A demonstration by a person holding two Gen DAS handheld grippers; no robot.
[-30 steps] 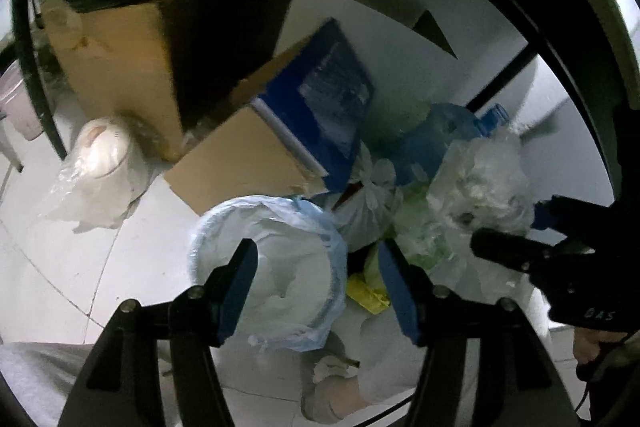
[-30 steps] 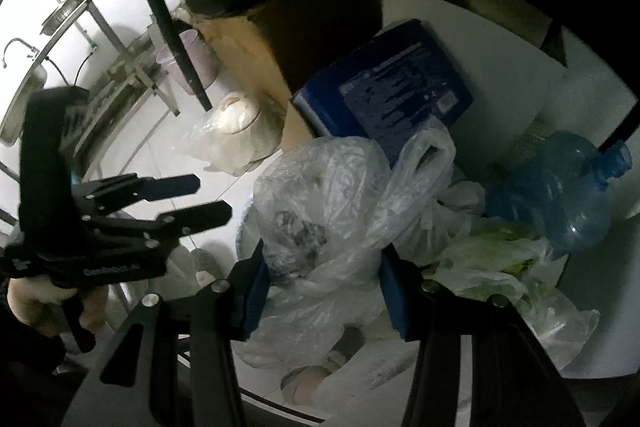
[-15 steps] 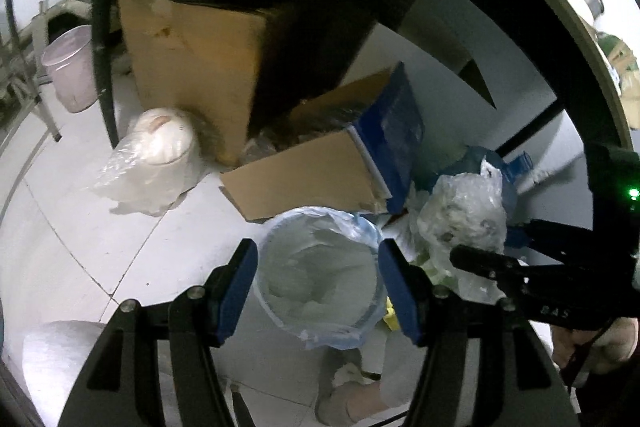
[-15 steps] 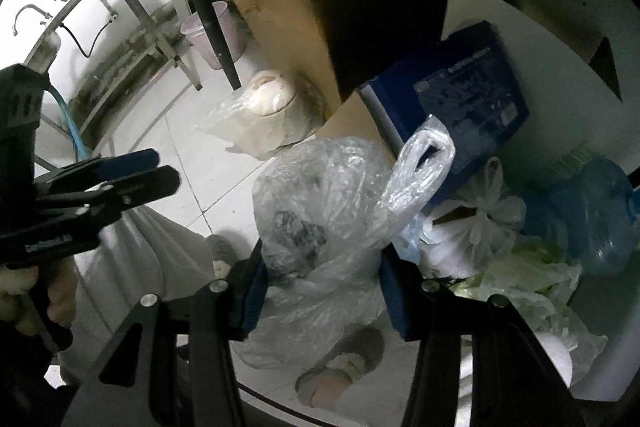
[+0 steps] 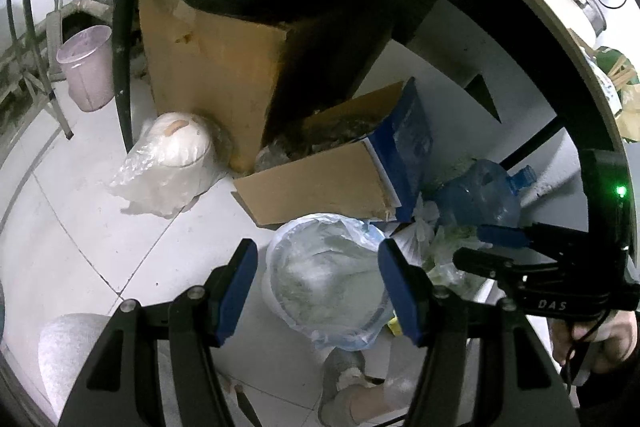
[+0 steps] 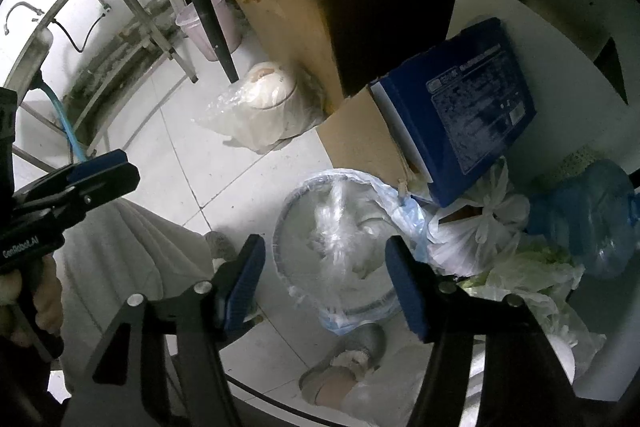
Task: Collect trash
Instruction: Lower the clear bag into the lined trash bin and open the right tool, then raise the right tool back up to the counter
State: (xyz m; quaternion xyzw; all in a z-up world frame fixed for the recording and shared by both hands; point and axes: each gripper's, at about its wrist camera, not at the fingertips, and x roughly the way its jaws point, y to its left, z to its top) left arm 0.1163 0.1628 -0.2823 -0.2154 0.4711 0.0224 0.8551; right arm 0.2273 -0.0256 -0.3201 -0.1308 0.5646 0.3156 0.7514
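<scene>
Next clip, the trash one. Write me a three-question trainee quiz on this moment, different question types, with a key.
1. True or false: the right gripper grips a clear bag.
2. Multiple choice: what lies under both grippers? A) pink bucket B) lined bin C) water jug
3. Fill in: the blue carton leans on a ____ box.

Key: 1 false, its jaws have just been opening and the bag is dropping into the bin, no pad touching it. 2 B. 3 cardboard.

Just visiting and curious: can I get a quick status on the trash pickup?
Right gripper jaws just opened, empty. Clear bag falling into lined bin. Left gripper open, empty. Nothing blocking the bin.
</scene>
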